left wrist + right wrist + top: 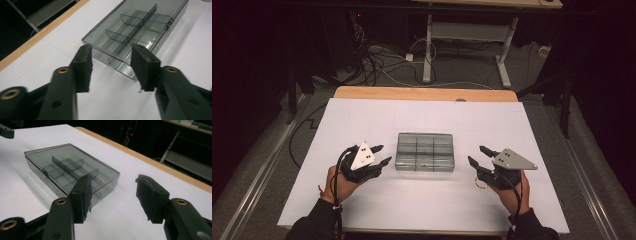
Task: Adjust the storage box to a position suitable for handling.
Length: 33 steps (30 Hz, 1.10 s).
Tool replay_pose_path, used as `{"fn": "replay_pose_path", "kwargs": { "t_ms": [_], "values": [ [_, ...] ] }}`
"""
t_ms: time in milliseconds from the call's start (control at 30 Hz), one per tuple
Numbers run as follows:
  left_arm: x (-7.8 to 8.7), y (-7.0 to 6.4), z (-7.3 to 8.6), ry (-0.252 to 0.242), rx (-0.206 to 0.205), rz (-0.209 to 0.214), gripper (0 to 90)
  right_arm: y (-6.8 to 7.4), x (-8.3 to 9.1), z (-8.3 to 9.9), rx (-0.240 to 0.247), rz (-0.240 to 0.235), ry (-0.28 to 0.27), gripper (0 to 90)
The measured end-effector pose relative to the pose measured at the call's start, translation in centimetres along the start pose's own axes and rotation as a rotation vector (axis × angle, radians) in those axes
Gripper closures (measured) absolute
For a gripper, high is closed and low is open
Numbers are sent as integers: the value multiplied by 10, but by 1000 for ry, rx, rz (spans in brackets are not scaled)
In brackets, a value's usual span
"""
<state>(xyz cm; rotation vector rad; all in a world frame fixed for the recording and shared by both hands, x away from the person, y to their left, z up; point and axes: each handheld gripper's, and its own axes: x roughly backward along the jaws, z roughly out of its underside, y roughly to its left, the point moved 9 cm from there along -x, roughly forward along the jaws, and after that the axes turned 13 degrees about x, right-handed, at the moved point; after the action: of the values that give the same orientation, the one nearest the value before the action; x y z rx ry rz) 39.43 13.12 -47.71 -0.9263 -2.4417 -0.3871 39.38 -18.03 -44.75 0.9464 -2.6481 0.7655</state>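
A clear smoky-grey plastic organiser box (425, 152) with its lid down lies flat in the middle of the white sheet; its inner dividers show through the lid (136, 27) (70, 167). My left gripper (381, 155) hovers just left of the box, open and holding nothing, its jaws aimed at the box's near left corner (112, 65). My right gripper (479, 156) sits a short way to the right of the box, also open and holding nothing (113, 195). Neither gripper touches the box.
The white sheet (362, 120) covers a wooden table whose far edge (422, 93) shows as a tan strip. Beyond it stand a desk frame (467, 35) and floor cables (382, 62). Dark surroundings flank both sides.
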Motion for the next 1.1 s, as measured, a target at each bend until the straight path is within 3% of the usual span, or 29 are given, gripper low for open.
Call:
{"fn": "replay_pose_path", "kwargs": {
  "t_ms": [67, 100, 400, 733, 933, 1000, 1100],
  "values": [
    [2, -2, 0, -10, -23, -22, 424, 1, 4, 0, 14, 8, -12, 427],
    [3, -3, 0, -18, -23, -28, 356, 1, 7, 0, 25, 17, -15, 393],
    [12, -1, 14, -34, 8, -70, 233, 2, 24, 9, 26, 43, -31, 335],
    [29, 4, 42, -26, 58, -91, 231, 13, 36, 19, 41, 35, -30, 307],
    [33, 8, 61, 6, 100, -94, 231, 13, 42, 28, 26, 42, -18, 262],
    [35, 9, 67, 10, 102, -95, 231, 13, 44, 33, -2, 42, -16, 254],
    [38, 8, 76, 22, 110, -95, 231, 15, 44, 36, 3, 40, -7, 254]
  ]
}}
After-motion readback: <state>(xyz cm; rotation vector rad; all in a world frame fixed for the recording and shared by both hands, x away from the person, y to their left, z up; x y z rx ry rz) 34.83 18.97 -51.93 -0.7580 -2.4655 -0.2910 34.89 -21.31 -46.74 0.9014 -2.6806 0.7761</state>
